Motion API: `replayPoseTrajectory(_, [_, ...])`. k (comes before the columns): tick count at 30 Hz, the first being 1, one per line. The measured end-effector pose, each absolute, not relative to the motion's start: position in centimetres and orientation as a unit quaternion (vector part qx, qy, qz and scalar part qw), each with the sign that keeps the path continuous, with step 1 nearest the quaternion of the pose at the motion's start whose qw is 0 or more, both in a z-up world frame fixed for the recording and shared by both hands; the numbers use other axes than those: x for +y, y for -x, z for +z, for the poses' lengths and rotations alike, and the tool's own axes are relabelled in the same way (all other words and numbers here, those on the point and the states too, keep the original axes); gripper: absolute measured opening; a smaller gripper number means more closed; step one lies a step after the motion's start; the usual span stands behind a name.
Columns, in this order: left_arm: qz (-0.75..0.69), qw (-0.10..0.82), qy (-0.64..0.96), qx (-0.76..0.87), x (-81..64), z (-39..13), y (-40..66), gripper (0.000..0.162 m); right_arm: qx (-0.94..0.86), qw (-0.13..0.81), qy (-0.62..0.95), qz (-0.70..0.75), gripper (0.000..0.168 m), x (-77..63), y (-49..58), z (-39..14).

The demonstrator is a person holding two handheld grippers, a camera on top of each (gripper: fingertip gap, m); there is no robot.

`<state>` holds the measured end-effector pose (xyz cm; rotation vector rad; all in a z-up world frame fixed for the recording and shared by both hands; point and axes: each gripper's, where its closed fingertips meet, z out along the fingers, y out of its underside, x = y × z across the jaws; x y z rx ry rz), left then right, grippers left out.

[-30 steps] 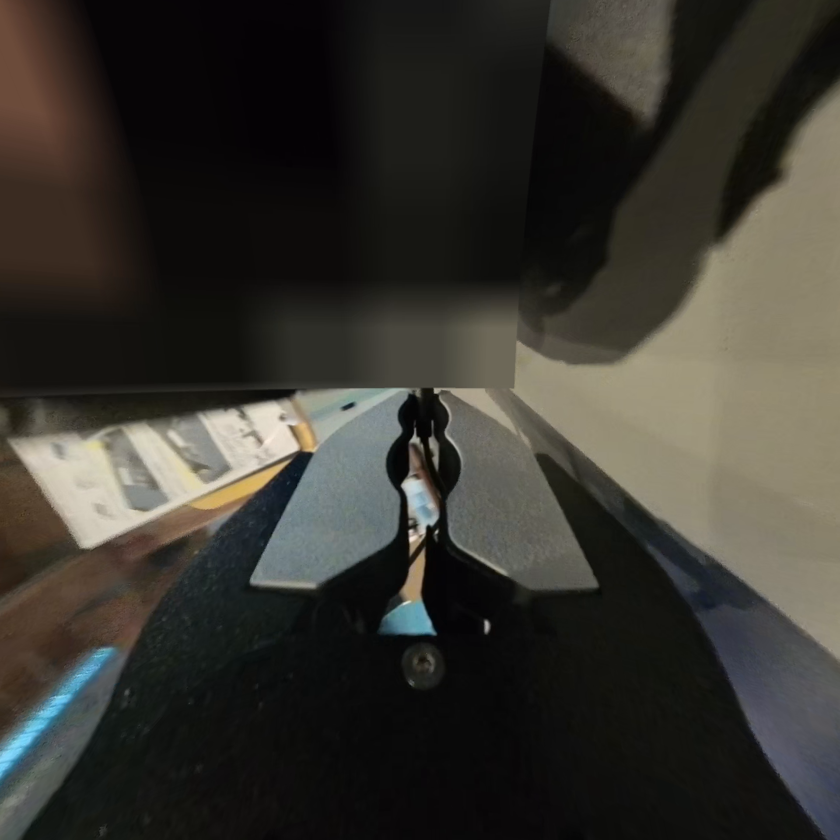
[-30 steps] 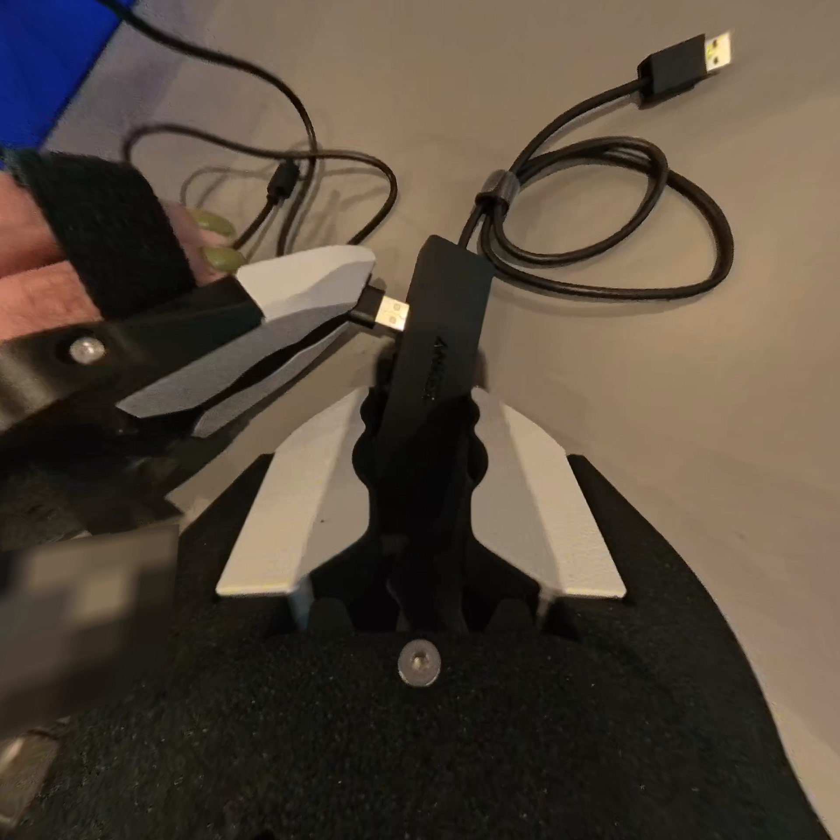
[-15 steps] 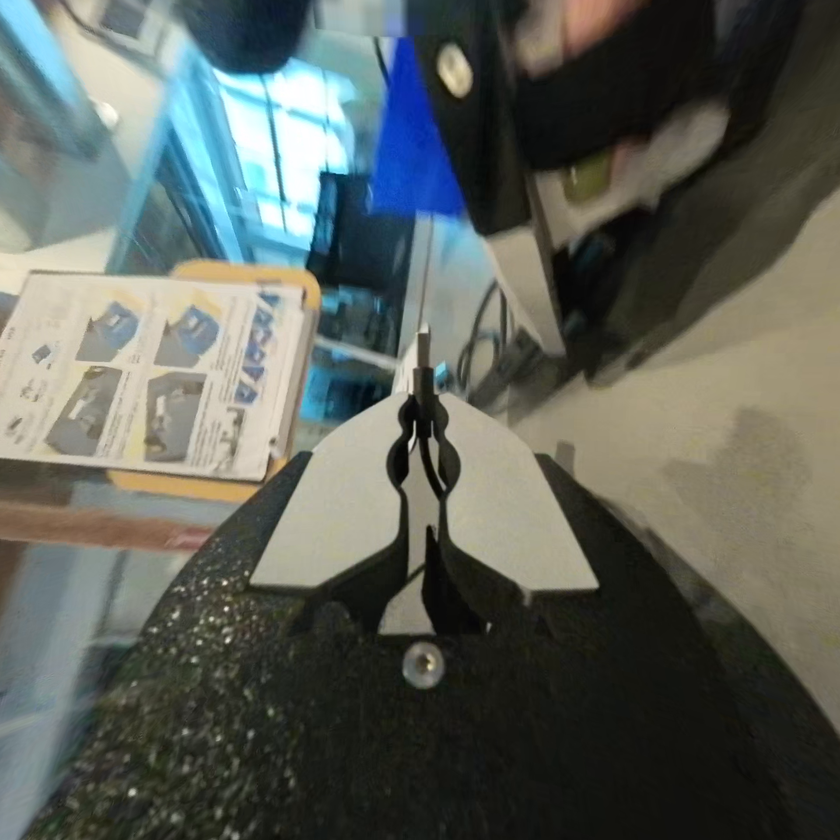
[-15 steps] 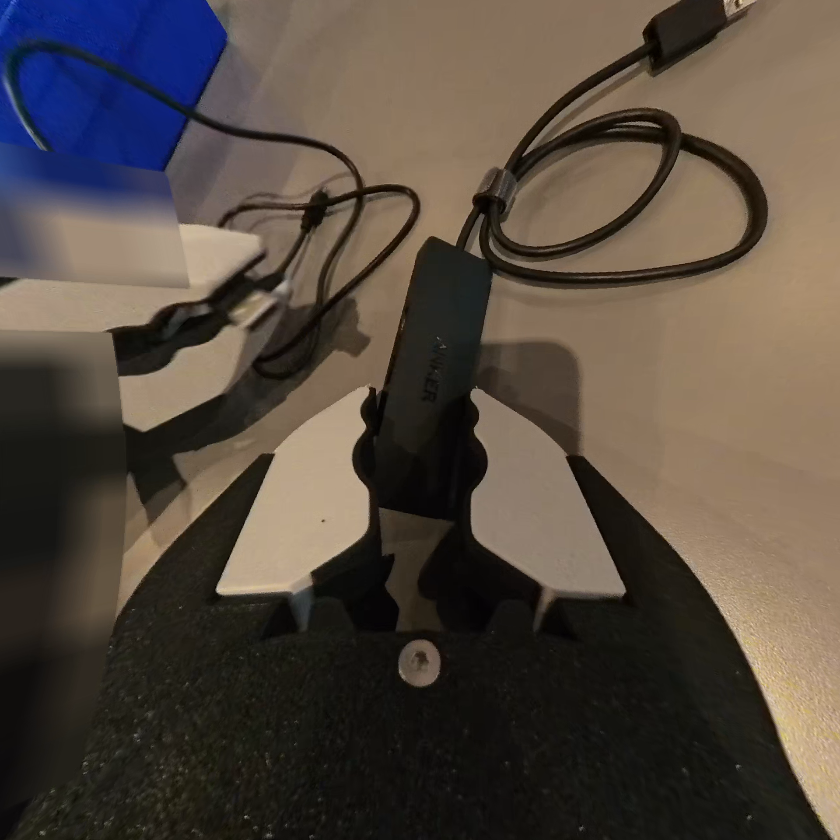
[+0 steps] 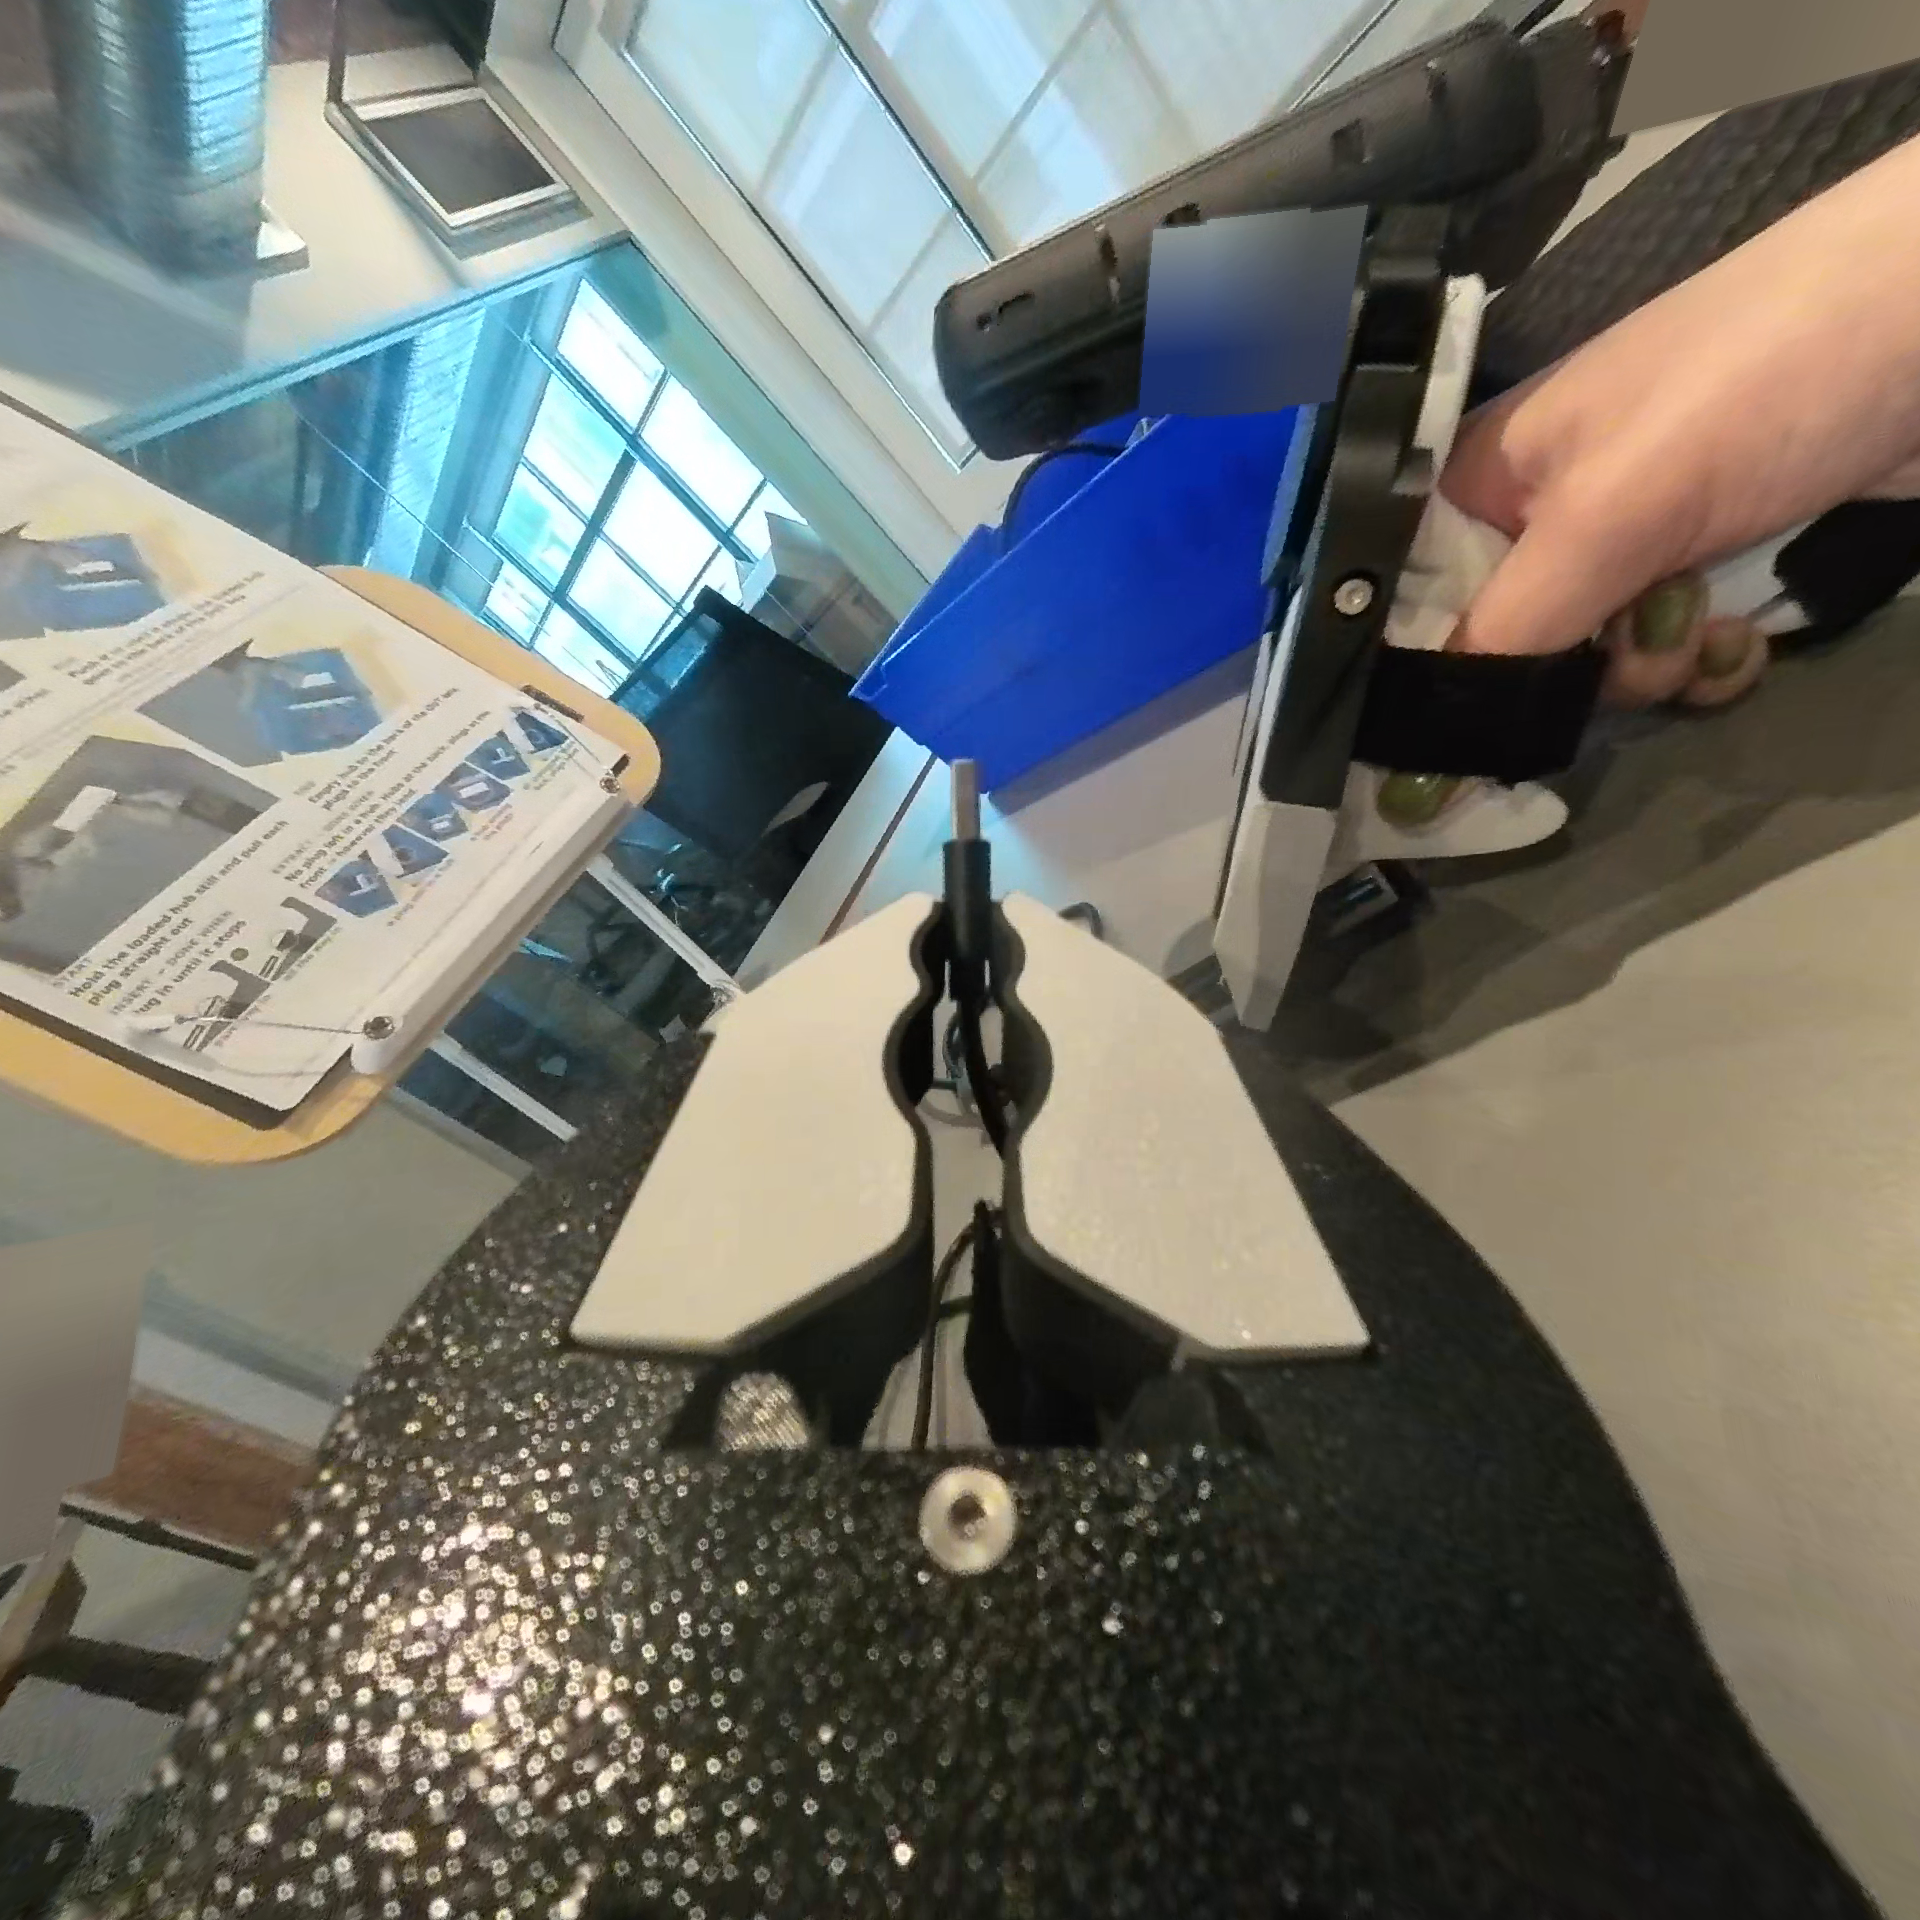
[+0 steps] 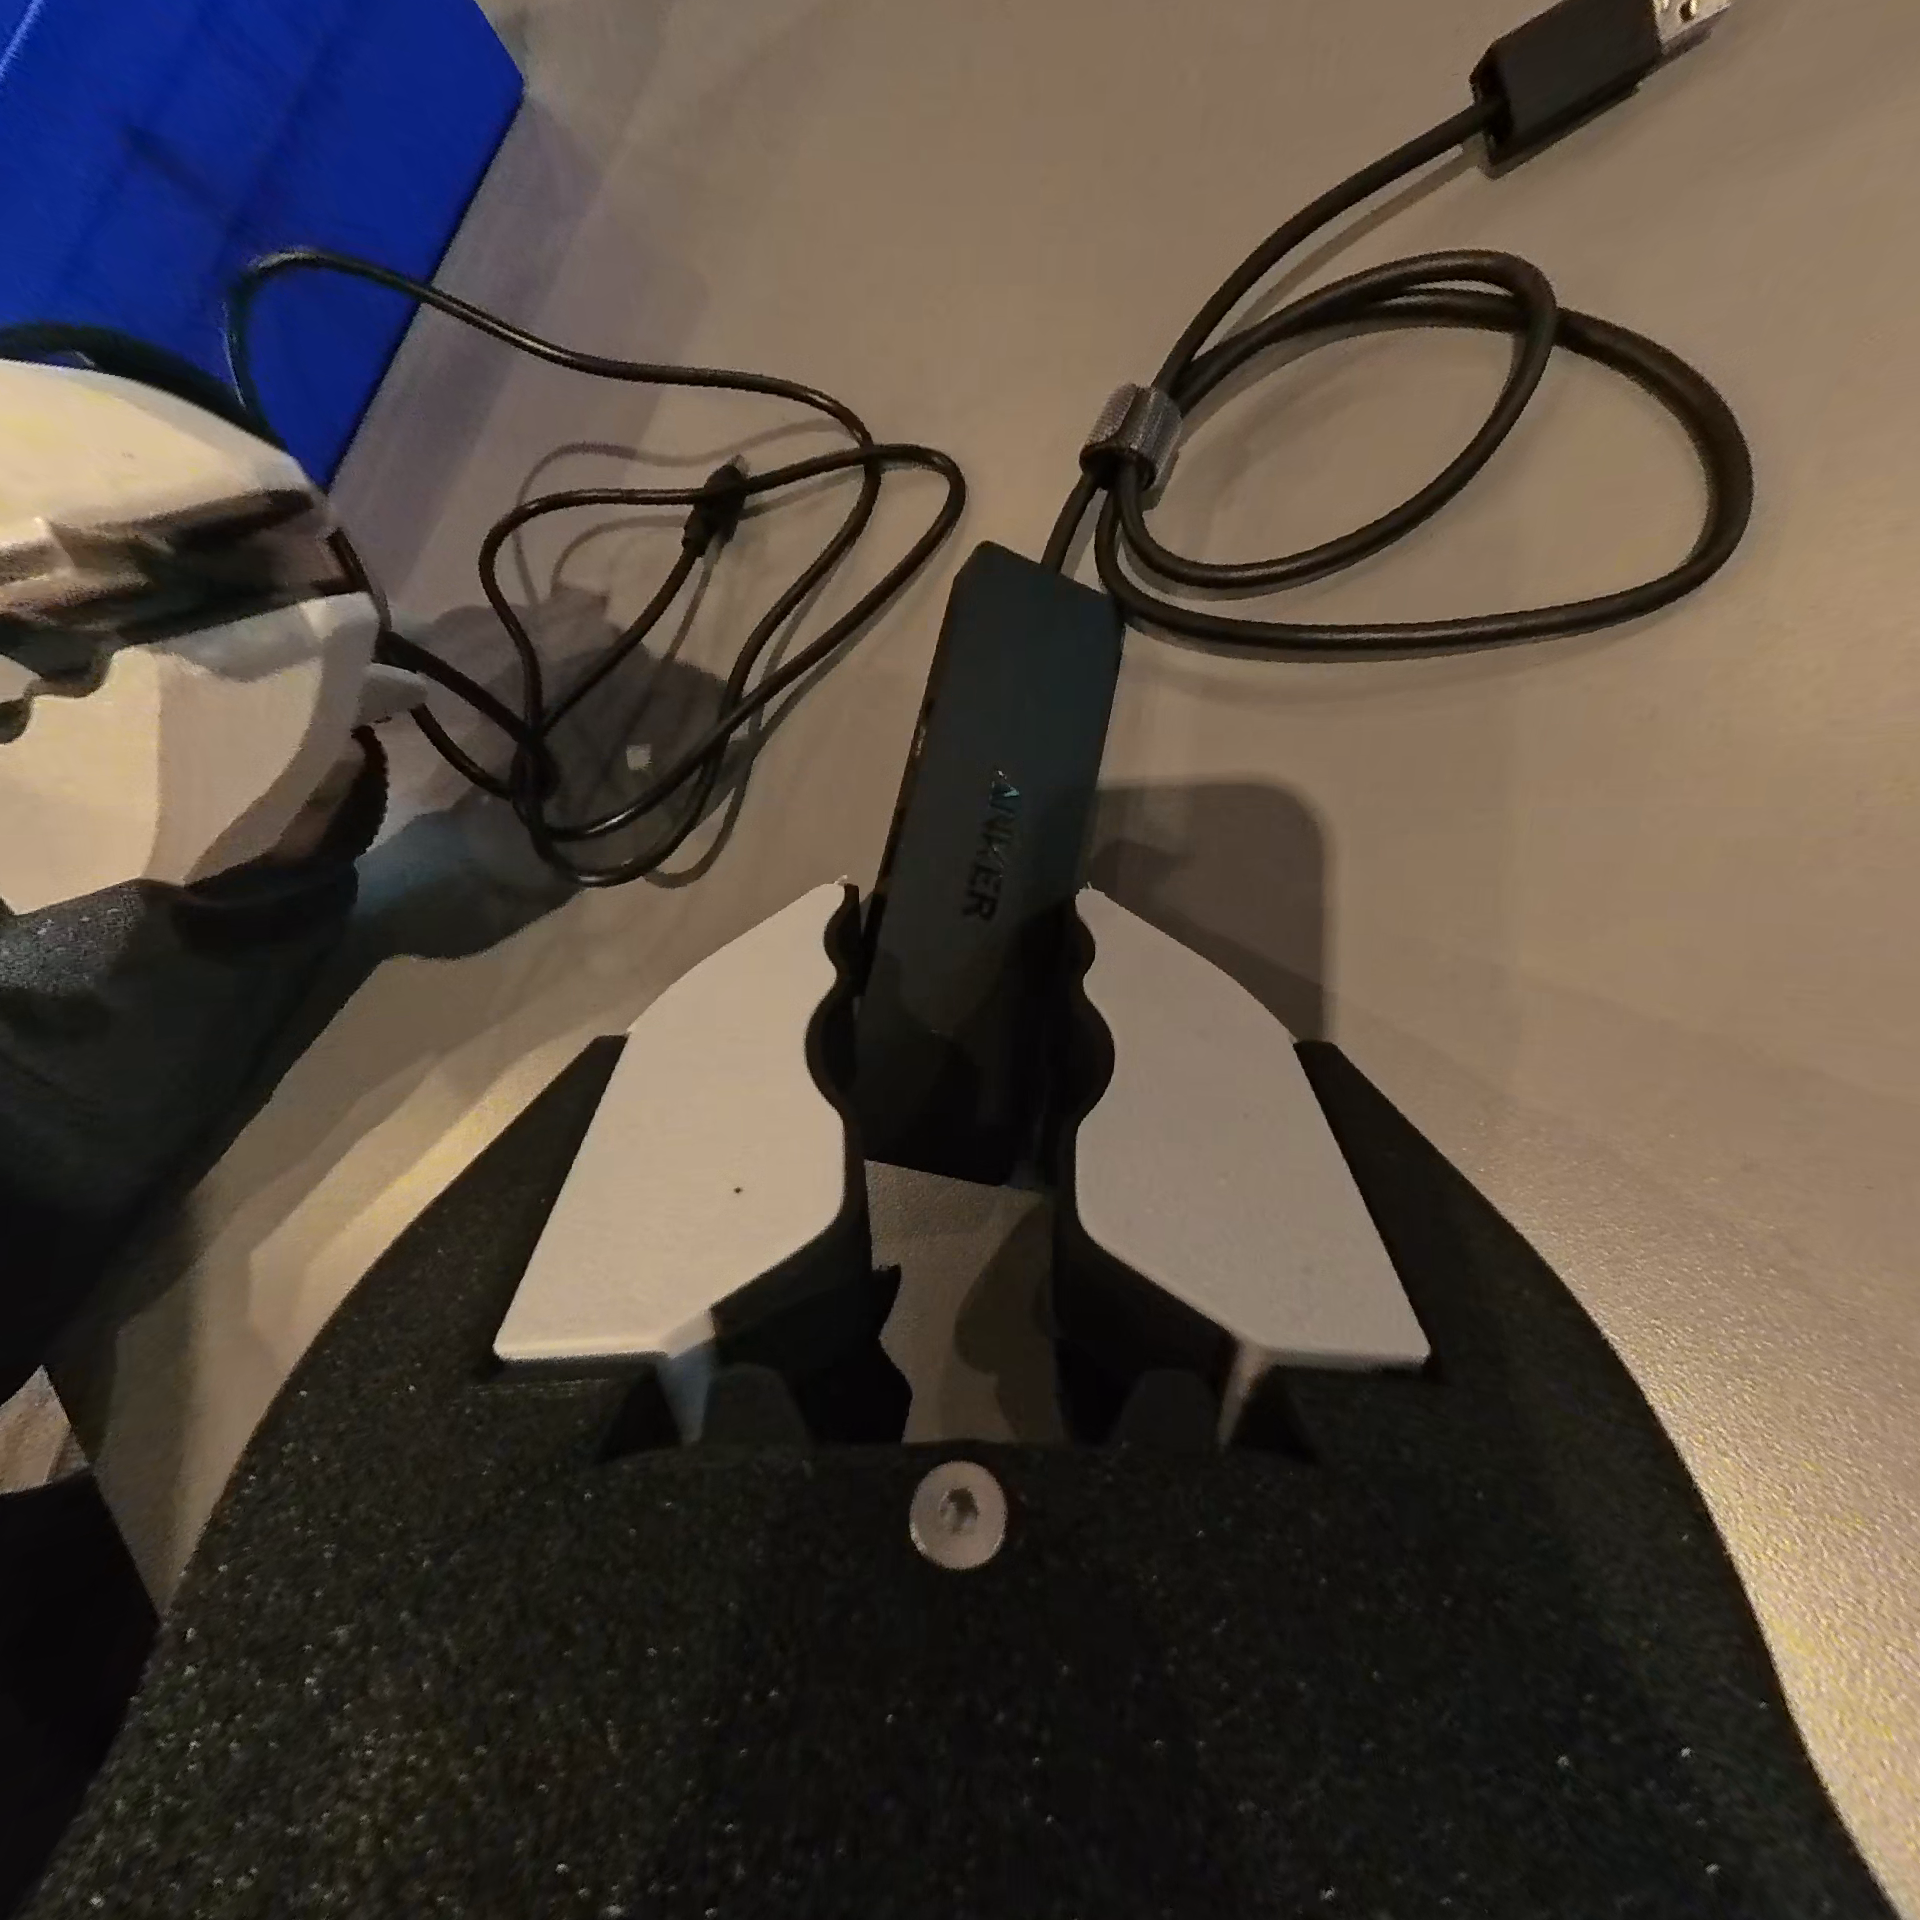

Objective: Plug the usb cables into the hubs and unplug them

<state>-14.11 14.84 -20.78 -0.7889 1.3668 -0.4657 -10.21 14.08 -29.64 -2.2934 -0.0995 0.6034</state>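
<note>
My left gripper [image 5: 966, 935] is shut on the black plug of a thin USB cable [image 5: 965, 883]. The metal tip points forward into the air, clear of the hub. My right gripper [image 6: 961, 894] is shut on one end of a slim black hub [image 6: 997, 748] and holds it tilted over the grey table [image 6: 1558, 935]. The thin cable [image 6: 675, 613] lies in loose loops left of the hub and runs to the left gripper [image 6: 353, 675]. The right gripper [image 5: 1262, 987], held by a hand, also shows in the left wrist view, to the right of the plug.
The hub's own thick cable [image 6: 1455, 468] lies coiled behind it, with its USB plug [image 6: 1548, 73] at the far right. A blue bin [image 6: 208, 156] stands at the back left and also shows in the left wrist view [image 5: 1070, 623]. A clipboard with an instruction sheet [image 5: 260, 790] is at the left.
A second ago the plug sat at the hub's side. My left gripper has since drawn it away to the left, and the two are now apart. The right gripper still holds the hub.
</note>
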Motion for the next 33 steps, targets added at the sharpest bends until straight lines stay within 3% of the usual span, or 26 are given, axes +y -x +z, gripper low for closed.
replayPoseTrajectory(5, [-0.195,0.629,0.399,0.638,15.3,-22.6,13.7,0.007,-0.041,0.376,0.895,0.237,0.036,14.1,10.2,-29.6])
replayPoseTrajectory(11, [-0.293,0.341,0.648,0.614,14.2,-26.6,13.7,0.007,-0.07,0.419,0.867,0.259,0.036,14.0,10.4,-28.1])
replayPoseTrajectory(16, [-0.447,0.157,0.726,0.498,13.1,-27.1,13.3,0.007,-0.128,0.452,0.849,0.242,0.036,13.8,10.8,-27.2])
replayPoseTrajectory(33, [-0.608,0.052,0.683,0.401,12.1,-25.6,13.7,0.007,-0.301,0.536,0.787,0.053,0.035,13.3,10.7,-25.6])
